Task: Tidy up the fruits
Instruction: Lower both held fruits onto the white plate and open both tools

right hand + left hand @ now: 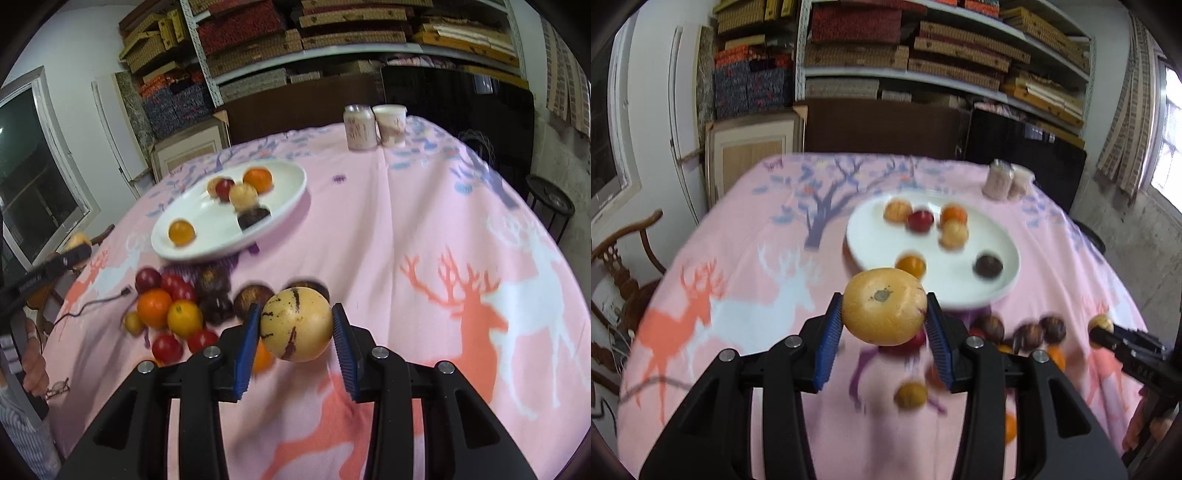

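Dim indoor daylight from side windows [1167, 140], fisheye-bent dark corners, motion blur over white oval plate [960, 288], held fruit sharp

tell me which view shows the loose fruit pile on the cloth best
The right wrist view: the loose fruit pile sits sharp and unobstructed left of the right tool. The left wrist view shows it blurred, partly hidden behind the left tool.

Two clamped yellow fruits [884, 305] [296, 324], aloft

Storeroom-like home space: shelves [945, 74] stacked with flat boxes, tableclothed table [424, 221], wooden chair [624, 266].
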A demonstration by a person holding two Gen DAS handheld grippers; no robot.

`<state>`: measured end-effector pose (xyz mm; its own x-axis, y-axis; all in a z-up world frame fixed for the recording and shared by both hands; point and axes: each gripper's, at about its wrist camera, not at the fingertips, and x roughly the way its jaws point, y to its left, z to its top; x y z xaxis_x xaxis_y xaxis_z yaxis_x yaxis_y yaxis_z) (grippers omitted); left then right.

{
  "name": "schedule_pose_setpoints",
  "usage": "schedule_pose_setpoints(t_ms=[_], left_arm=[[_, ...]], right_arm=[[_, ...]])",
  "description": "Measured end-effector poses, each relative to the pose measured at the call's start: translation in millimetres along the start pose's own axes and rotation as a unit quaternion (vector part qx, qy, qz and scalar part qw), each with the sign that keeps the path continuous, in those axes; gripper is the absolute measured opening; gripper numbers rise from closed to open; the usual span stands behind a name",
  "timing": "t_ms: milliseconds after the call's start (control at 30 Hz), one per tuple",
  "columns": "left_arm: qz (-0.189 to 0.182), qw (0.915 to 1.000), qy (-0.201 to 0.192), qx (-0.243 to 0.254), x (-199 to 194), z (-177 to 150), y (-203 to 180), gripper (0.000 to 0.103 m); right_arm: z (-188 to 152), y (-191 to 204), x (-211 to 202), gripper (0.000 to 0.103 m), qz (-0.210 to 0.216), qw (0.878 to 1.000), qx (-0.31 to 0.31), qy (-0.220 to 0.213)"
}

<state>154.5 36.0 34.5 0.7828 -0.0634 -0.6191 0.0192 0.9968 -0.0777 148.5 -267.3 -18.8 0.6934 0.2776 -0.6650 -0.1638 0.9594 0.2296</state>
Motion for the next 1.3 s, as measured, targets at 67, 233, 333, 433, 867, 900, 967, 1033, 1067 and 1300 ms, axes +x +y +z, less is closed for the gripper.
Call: schedule_pose_setpoints(t_ms=[67, 233, 333, 433, 867, 900, 967, 1033, 1067, 1300], left_arm=[[-0.003, 1.0000, -0.005, -0.007, 7, 20, -1, 0.043], [-0.009, 0.9995, -0.007, -0.031, 41, 59, -8, 0.043], [0.001, 0.9994, -0.002, -0.036, 70, 73, -12, 0.043], [-0.022, 0.9982, 0.028, -0.049, 104, 79, -11, 0.043], [-0.018, 0.9950, 0.091, -0.036, 168, 64, -7, 0.043], [-0.005, 0.9957, 0.089, -0.024, 169, 62, -9, 0.043], [0.006, 0.9959, 0.089, -0.017, 171, 60, -10, 0.048], [0.000, 0.9952, 0.095, -0.023, 172, 59, -8, 0.049], [-0.001, 0.9952, 0.095, -0.025, 170, 59, -7, 0.049], [0.007, 0.9979, 0.058, -0.029, 134, 59, -3, 0.064]], right_arm=[[19, 4, 1, 0.040, 0.005, 1.000, -0.004, -0.010], [72, 28, 16, 0.040, 0.030, 0.999, -0.014, -0.033], [101, 48, 36, 0.040, 0.044, 0.998, -0.022, -0.035], [113, 71, 61, 0.040, 0.053, 0.997, -0.044, -0.024], [96, 103, 115, 0.071, 0.028, 0.993, -0.115, 0.013], [96, 103, 113, 0.072, 0.020, 0.993, -0.119, 0.000], [98, 99, 108, 0.072, 0.019, 0.993, -0.115, -0.006], [100, 89, 103, 0.073, 0.034, 0.995, -0.092, -0.007], [102, 81, 100, 0.074, 0.036, 0.996, -0.076, -0.012], [106, 40, 76, 0.088, 0.050, 0.998, 0.015, -0.042]])
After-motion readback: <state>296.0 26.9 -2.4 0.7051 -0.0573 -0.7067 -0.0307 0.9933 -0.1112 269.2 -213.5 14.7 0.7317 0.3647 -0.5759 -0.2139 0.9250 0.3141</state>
